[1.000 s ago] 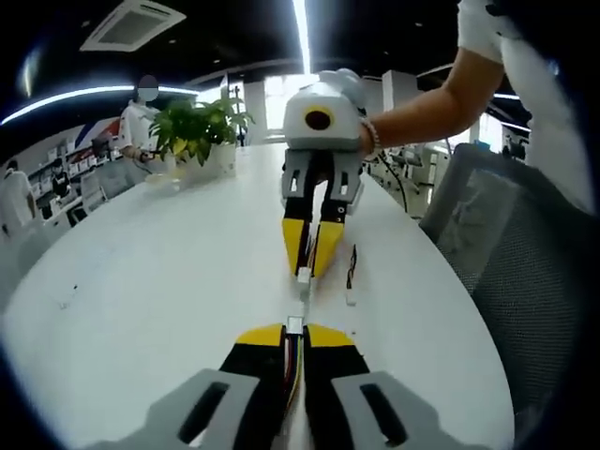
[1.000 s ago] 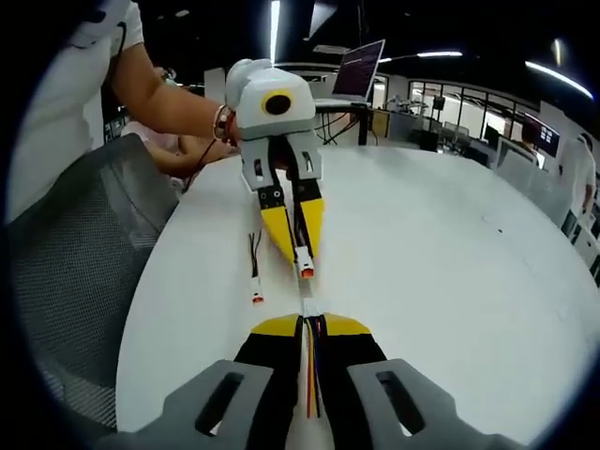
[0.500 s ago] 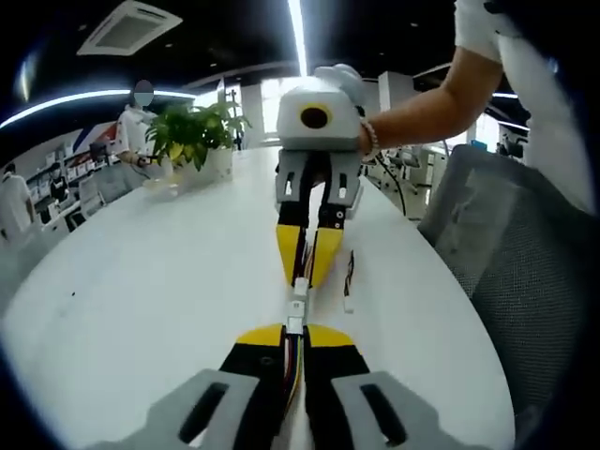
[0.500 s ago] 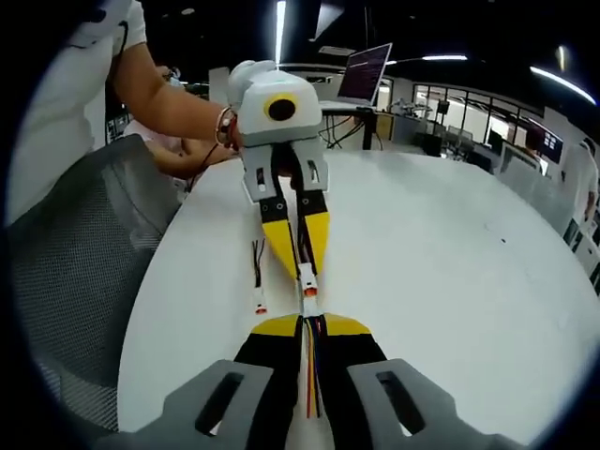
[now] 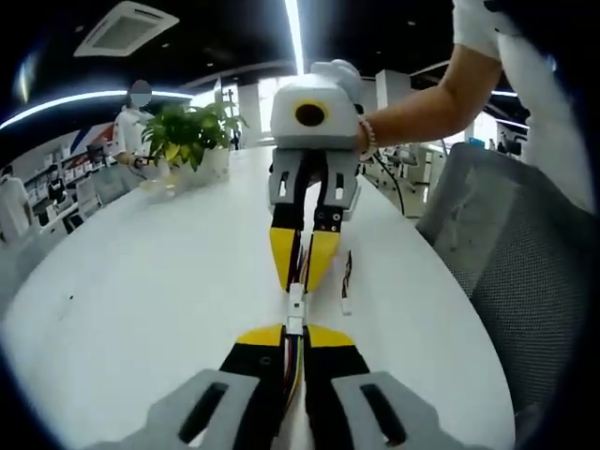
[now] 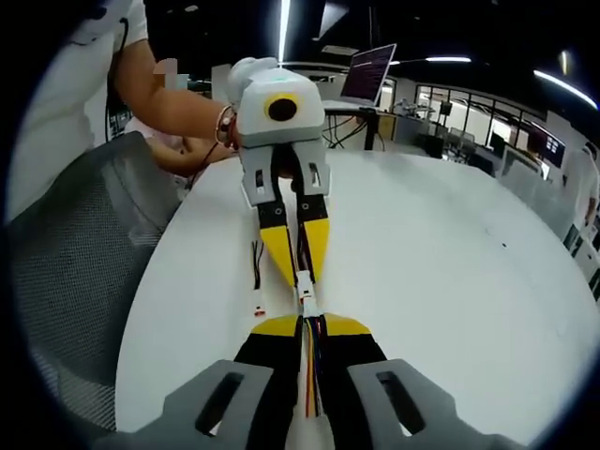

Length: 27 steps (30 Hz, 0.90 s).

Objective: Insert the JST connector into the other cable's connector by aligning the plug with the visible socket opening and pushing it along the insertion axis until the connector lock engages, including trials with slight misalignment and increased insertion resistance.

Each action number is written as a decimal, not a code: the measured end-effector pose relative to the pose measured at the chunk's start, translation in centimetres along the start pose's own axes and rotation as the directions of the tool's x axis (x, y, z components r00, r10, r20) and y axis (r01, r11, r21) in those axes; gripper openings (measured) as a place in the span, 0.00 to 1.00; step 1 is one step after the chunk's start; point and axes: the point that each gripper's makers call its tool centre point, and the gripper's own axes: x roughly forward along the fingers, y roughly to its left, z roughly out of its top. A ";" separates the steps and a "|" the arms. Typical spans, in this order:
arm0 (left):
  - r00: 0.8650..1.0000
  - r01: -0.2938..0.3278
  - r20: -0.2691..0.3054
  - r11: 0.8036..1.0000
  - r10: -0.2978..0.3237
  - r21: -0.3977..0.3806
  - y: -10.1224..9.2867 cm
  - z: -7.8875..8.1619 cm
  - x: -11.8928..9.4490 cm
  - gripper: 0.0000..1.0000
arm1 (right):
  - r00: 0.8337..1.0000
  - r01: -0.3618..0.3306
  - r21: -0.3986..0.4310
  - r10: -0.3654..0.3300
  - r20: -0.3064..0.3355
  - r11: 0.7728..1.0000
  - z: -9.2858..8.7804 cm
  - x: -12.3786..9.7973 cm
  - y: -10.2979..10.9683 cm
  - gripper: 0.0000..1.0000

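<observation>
White plastic marks the joint: the plug [image 5: 295, 302] and the socket [image 5: 294, 325] sit nose to nose between the two grippers, low over the white tabletop [image 5: 141, 281]. In the left gripper view, the left gripper [image 5: 292, 334] has its yellow-and-black fingers closed on the socket's coloured wires, the white housing poking out just past the tips. Facing it, the right gripper [image 5: 302, 281] pinches the plug cable the same way, its fingers shut to a narrow wedge. Holding each cable right behind its housing keeps the short ends stiff, and pointing the two grippers straight at each other puts both housings on one line, which is what a push along the insertion axis needs. The housings look touching or partly mated; whether the lock has caught I cannot tell.

The right gripper view gives the mirror picture: the right gripper [image 6: 308, 323] grips red, yellow and black wires, and the left gripper [image 6: 302, 279] comes down from above, with the white joint [image 6: 305, 298] between them. This view shows a laptop [image 6: 368, 72] at the far end of the tabletop; the left gripper view shows a plant [image 5: 192, 131] instead. A spare cable [image 5: 345, 283] lies on the tabletop just beside the joint, toward the mesh chair [image 5: 511, 253].
</observation>
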 end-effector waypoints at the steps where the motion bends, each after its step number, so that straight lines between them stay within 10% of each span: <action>1: 1.000 -0.001 -0.002 1.000 0.001 -0.001 0.0 0.0 0.0 0.00 | 1.000 0.000 0.000 0.000 0.000 1.000 0.0 0.0 0.0 0.04; 27: 1.000 0.007 -0.028 1.000 -0.006 0.019 -0.1 0.2 0.1 0.00 | 0.998 -0.018 -0.078 0.014 -0.056 0.997 0.4 0.5 0.2 0.04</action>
